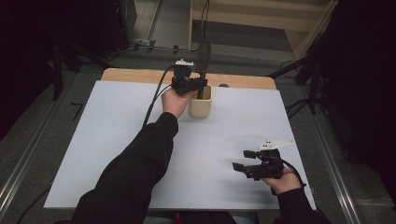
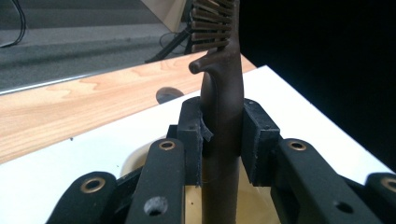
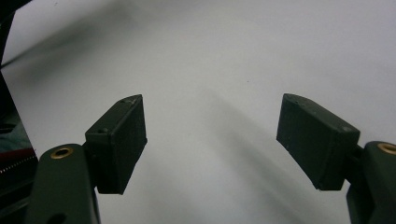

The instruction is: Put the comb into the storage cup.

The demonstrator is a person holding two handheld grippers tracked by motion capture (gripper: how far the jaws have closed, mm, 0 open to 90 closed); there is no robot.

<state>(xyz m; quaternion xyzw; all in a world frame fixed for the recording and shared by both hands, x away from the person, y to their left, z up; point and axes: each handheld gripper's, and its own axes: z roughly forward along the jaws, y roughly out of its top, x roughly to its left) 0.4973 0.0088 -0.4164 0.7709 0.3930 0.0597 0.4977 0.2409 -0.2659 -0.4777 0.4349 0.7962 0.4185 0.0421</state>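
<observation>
Left gripper [image 2: 222,140] clamping upright comb [image 2: 223,93], teeth up

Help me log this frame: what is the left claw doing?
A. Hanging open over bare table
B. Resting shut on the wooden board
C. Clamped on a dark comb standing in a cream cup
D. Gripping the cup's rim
C: the left claw presses both pads on the dark comb, whose lower end stands in the cream cup.

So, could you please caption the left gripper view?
Left gripper clamps a dark comb upright over the beige cup.
</observation>
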